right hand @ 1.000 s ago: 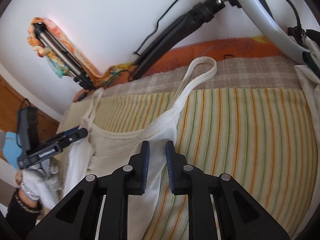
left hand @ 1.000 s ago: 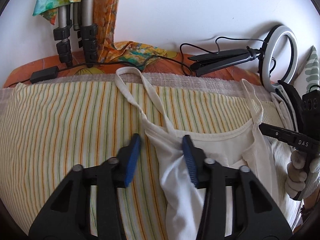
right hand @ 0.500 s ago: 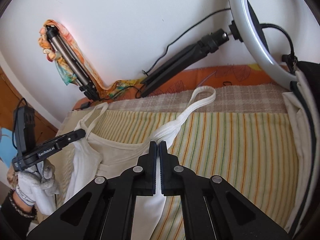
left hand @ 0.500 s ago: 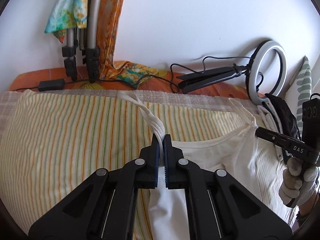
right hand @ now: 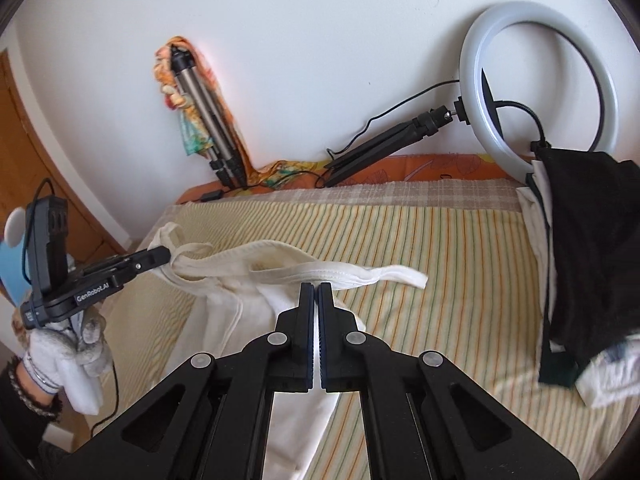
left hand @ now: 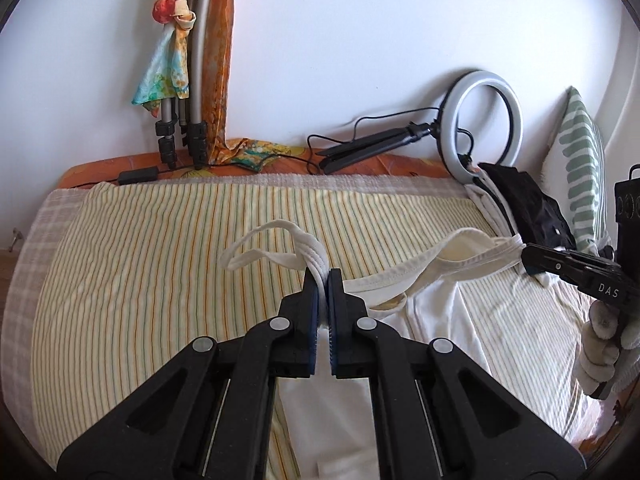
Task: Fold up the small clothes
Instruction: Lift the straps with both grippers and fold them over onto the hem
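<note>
At the bed's far left corner we see a folded metal tripod (left hand: 196, 80) leaning on the white wall, a bright printed scarf (left hand: 170, 60) knotted round it. The bed carries a thin-striped yellow sheet (left hand: 140, 280) over a checked woven cover.

We hold the left gripper (left hand: 323, 276) clenched on the bunched shoulder strap of the white camisole (left hand: 436, 304), a soft ribbed cotton piece; the strap's flat loop flops out past the blue-padded fingers toward the sheet's middle. The neckline stretches taut rightward as a narrow stitched band, and the body sags down toward the near edge.

Our right gripper (right hand: 316, 286) is likewise clenched on the other strap, whose loop lies limp on the stripes just beyond the tips; in the left view it shows as a black bar under a white-gloved hand (left hand: 604, 348).

Along the far right edge rests a round ring light (left hand: 482, 114) on a black folded stand, beside crumpled black cloth (left hand: 524, 204) and a green-striped pillow (left hand: 580, 160).
</note>
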A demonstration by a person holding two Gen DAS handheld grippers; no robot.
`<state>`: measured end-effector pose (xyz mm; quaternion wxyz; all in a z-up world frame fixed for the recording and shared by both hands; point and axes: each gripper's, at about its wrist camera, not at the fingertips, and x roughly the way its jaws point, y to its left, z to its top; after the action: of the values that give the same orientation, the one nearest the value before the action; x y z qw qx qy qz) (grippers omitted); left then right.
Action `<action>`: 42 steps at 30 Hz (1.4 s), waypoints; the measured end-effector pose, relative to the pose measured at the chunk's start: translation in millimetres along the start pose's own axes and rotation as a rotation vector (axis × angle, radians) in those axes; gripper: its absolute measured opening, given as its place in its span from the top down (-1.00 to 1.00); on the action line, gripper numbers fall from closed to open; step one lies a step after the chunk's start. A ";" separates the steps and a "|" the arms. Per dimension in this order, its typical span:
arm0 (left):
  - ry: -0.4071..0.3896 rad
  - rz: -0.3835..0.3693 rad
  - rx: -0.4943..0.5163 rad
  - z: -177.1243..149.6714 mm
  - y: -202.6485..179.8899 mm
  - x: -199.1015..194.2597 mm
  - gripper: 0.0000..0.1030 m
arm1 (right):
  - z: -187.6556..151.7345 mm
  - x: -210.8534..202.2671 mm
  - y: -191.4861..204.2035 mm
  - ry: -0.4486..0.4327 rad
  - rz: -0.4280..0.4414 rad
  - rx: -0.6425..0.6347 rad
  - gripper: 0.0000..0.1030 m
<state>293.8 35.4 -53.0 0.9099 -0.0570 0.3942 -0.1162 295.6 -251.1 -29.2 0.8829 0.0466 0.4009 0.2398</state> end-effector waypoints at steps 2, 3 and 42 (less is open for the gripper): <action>0.001 0.000 0.004 -11.4 -3.3 -11.8 0.96 | -12.8 -11.4 10.1 0.004 -0.008 -0.013 0.99; 0.004 -0.002 0.003 -17.3 -4.3 -16.4 0.96 | -19.8 -17.1 15.0 0.007 -0.007 -0.018 0.99; 0.051 -0.009 0.059 -156.2 -24.5 -134.2 0.89 | -143.7 -87.1 97.3 0.158 0.043 -0.162 0.94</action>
<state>86.8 44.2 -60.4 0.9002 -0.0290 0.4135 -0.1334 104.1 -221.3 -39.6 0.8441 -0.0352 0.4476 0.2931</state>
